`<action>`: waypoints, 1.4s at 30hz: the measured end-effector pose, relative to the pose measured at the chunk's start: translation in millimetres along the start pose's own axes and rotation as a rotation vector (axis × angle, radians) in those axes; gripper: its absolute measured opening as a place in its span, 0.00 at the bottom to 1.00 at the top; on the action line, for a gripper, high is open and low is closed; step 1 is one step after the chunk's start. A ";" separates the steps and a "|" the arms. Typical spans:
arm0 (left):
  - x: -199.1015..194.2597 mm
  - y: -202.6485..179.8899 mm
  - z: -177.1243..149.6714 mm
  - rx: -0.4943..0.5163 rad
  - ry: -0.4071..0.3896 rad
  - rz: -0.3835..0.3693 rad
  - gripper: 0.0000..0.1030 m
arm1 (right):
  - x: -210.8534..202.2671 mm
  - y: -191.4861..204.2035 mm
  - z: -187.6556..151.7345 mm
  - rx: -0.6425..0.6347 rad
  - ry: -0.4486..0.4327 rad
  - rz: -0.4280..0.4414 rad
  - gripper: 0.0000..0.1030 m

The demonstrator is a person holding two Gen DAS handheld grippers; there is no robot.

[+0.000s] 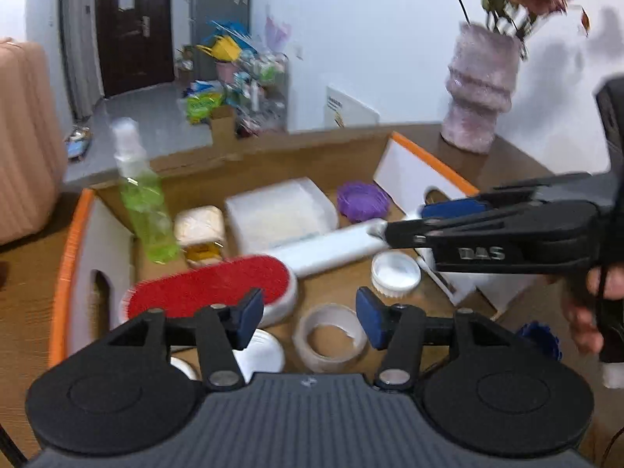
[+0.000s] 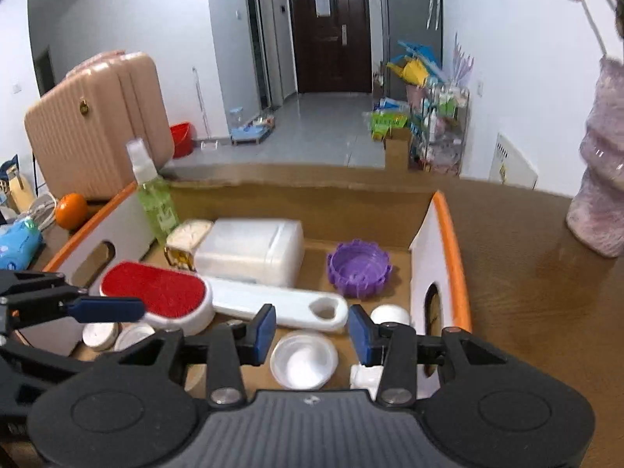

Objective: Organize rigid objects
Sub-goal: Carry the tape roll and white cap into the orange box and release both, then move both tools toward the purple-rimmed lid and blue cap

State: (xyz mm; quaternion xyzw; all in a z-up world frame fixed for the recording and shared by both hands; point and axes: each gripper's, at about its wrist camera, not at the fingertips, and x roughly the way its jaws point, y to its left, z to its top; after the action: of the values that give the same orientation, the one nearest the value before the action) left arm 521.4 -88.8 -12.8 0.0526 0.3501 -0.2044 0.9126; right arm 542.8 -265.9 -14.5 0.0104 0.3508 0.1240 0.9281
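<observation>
An open cardboard box (image 1: 68, 257) (image 2: 454, 257) holds a red-faced white brush (image 1: 210, 286) (image 2: 156, 292), a green spray bottle (image 1: 142, 195) (image 2: 154, 199), a white plastic case (image 1: 279, 210) (image 2: 253, 251), a purple ring dish (image 1: 362, 199) (image 2: 358, 267), a tape roll (image 1: 331, 337) and white lids (image 1: 396, 273) (image 2: 304, 358). My left gripper (image 1: 310, 318) (image 2: 105, 310) is open and empty above the tape roll. My right gripper (image 2: 310, 335) (image 1: 413, 222) is open and empty, just above the brush's handle end (image 2: 323, 312).
A pink vase with flowers (image 1: 479, 89) (image 2: 600, 156) stands on the wooden table right of the box. A blue object (image 1: 542, 339) lies on the table by the hand. An orange (image 2: 70, 210) and a pink suitcase (image 2: 97, 124) are at the left.
</observation>
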 end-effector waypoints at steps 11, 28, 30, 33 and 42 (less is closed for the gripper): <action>-162.7 -6.5 -31.9 0.014 -0.207 0.100 0.70 | -147.8 13.6 -15.8 -0.061 -0.151 -0.016 0.65; -316.0 -91.9 -243.6 -0.022 -0.330 0.192 0.90 | -303.8 100.9 -227.1 -0.014 -0.279 -0.014 0.78; -320.6 -96.3 -254.1 -0.021 -0.320 0.187 0.91 | -310.2 104.9 -240.0 -0.018 -0.269 -0.003 0.78; -322.5 -101.3 -258.3 -0.021 -0.316 0.192 0.91 | -318.8 106.2 -250.5 -0.010 -0.276 -0.011 0.78; -297.5 -117.2 -245.1 0.013 -0.282 0.155 0.92 | -321.1 91.1 -261.7 0.040 -0.285 -0.008 0.78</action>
State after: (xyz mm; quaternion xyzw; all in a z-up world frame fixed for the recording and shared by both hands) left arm 122.3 -36.9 5.5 0.0559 0.2121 -0.1409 0.9654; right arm 119.2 -271.6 6.3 0.0448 0.2177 0.1106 0.9687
